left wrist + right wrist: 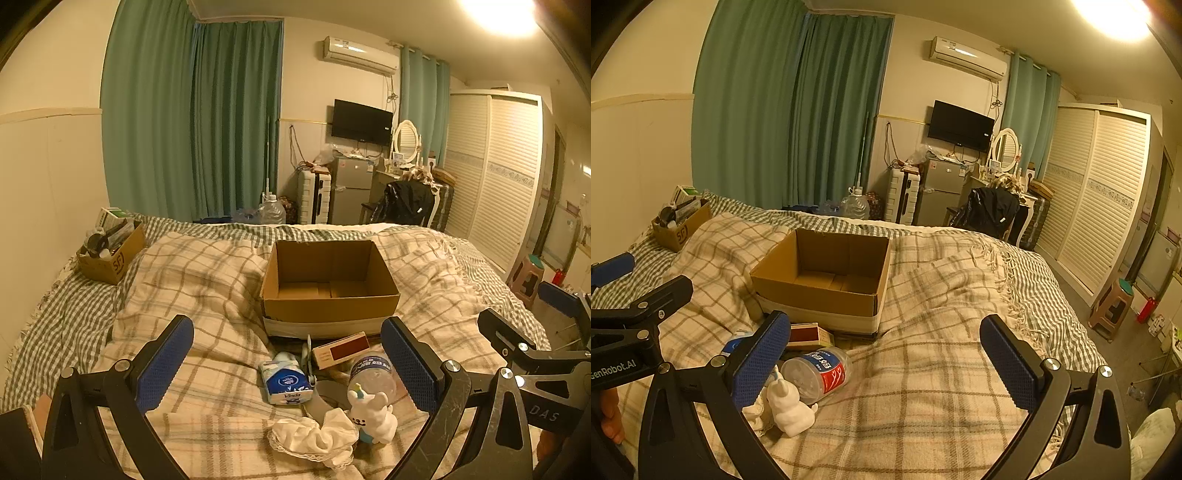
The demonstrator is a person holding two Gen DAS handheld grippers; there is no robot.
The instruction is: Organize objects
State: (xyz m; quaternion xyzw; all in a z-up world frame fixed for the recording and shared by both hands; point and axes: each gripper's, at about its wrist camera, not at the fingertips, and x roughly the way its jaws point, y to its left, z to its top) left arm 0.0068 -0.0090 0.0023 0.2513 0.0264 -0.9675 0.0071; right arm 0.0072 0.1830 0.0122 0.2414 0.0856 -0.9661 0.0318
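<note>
Cardboard box point(328, 280) sits mid-frame on the plaid blanket point(207, 280), and it's empty — nothing sorted yet, so the task looks to be at the start. All the loose items lie in a cluster just in front of the box, lower centre of the left wrist view: tissue pack point(286, 384), small red-and-cream box point(340, 349), plastic bottle point(373, 373) on its side, white toy figure point(373, 410), white cloth point(314, 437). A second, already full carton point(110, 254) sits at mid-left.

Left gripper point(288, 365) is wide open above the cluster, holding and touching nothing. Right gripper point(886, 358) is also wide open and empty — its left finger point(761, 362) is close over the toy and bottle; contact unclear.
</note>
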